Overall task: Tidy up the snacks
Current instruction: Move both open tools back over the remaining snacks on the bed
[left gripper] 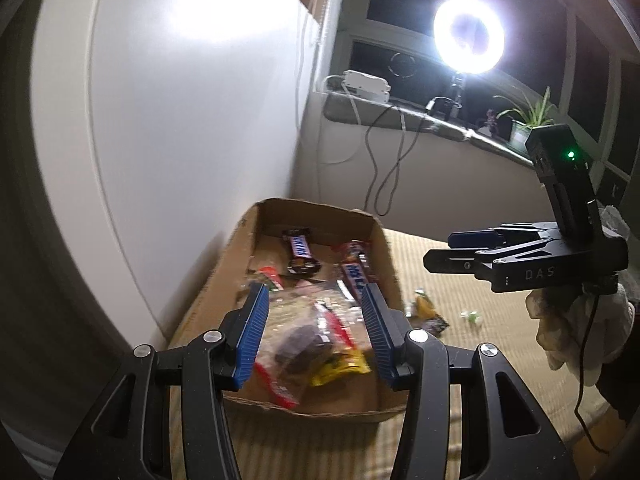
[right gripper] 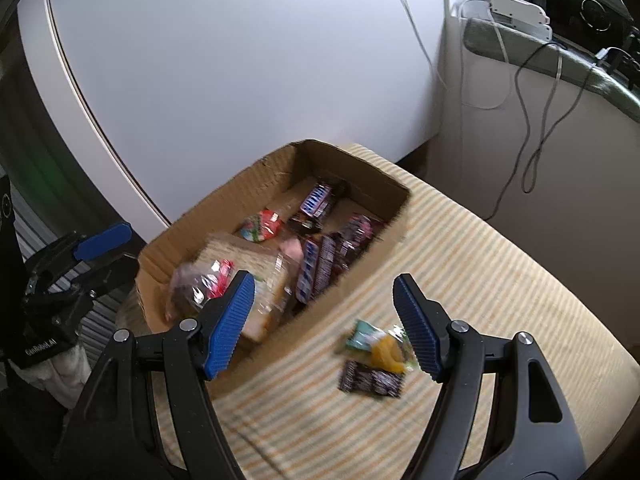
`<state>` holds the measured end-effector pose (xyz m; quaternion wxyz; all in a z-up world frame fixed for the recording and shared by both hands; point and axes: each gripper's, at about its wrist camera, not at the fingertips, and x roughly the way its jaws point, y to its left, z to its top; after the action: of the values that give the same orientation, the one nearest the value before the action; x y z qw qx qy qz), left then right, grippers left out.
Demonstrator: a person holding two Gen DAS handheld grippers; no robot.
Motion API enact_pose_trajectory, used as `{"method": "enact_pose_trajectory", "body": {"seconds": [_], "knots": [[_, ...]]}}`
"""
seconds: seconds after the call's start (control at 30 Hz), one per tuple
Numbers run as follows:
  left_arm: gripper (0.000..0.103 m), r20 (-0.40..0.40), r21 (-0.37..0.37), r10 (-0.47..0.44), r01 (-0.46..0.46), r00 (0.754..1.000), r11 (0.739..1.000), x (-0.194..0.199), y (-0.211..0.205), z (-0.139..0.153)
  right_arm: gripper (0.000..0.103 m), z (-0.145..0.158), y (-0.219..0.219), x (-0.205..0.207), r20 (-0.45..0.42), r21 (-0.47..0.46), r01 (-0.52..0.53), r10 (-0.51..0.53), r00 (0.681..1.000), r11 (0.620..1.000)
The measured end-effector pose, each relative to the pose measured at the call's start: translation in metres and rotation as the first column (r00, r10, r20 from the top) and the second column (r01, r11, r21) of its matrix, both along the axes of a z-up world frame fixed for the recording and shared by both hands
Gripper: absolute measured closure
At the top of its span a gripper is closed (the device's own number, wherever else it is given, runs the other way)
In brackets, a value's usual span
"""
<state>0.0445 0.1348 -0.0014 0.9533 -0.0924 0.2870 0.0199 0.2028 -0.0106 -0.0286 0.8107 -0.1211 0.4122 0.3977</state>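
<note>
An open cardboard box [left gripper: 386, 264] [right gripper: 248, 184] sits on a striped cloth and holds chocolate bars [left gripper: 300, 248] [right gripper: 316, 200], small sweets and a clear bag of snacks [left gripper: 312, 340] [right gripper: 208, 280]. My left gripper [left gripper: 314, 288] [right gripper: 124, 248] is open at the box's near end. The bag lies in the box below it, with neither pad touching it. To the right of the box, my right gripper [right gripper: 323, 280] [left gripper: 440, 249] is open and empty above the cloth. Beneath it lie a yellow sweet [right gripper: 386, 350] [left gripper: 424, 312], a dark wrapper [right gripper: 370, 380] and a green sweet [right gripper: 362, 336].
The striped cloth [right gripper: 480, 264] covers the surface. A white panel [left gripper: 180, 120] stands close behind the box. A windowsill [left gripper: 440, 120] at the back right carries a bright ring light [left gripper: 468, 36], cables and a plant. A gloved hand [left gripper: 568, 320] holds the right gripper.
</note>
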Motion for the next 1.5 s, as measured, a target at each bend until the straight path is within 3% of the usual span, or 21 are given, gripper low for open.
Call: {"method": "enact_pose_trajectory", "body": {"seconds": [0.47, 0.87, 1.03, 1.37, 1.43, 1.5], "knots": [[0.056, -0.031, -0.025, -0.168, 0.168, 0.985, 0.986, 0.006, -0.079, -0.011, 0.028, -0.020, -0.082, 0.017, -0.022, -0.054, 0.077, -0.078, 0.997, 0.996], [0.056, -0.133, -0.024, -0.275, 0.274, 0.952, 0.961, 0.033, -0.136, -0.041, 0.029, -0.047, -0.103, 0.018, -0.064, -0.094, 0.011, -0.017, 0.998, 0.995], [0.056, -0.173, -0.033, -0.264, 0.262, 0.949, 0.964, 0.055, -0.141, -0.053, 0.050, -0.065, -0.108, 0.016, -0.085, -0.119, -0.024, 0.013, 0.996, 0.993], [0.057, -0.221, -0.037, -0.228, 0.225, 0.948, 0.974, 0.086, -0.143, -0.069, 0.053, -0.085, -0.109, 0.018, -0.095, -0.139, -0.082, 0.069, 0.993, 0.987], [0.057, -0.231, -0.026, -0.223, 0.223, 0.947, 0.975, 0.090, -0.146, -0.073, 0.065, -0.089, -0.107, 0.017, -0.089, -0.155, -0.090, 0.077, 0.993, 0.984], [0.057, -0.240, -0.016, -0.220, 0.223, 0.945, 0.975, 0.094, -0.147, -0.076, 0.069, -0.093, -0.106, 0.016, -0.074, -0.176, -0.093, 0.081, 0.994, 0.980]]}}
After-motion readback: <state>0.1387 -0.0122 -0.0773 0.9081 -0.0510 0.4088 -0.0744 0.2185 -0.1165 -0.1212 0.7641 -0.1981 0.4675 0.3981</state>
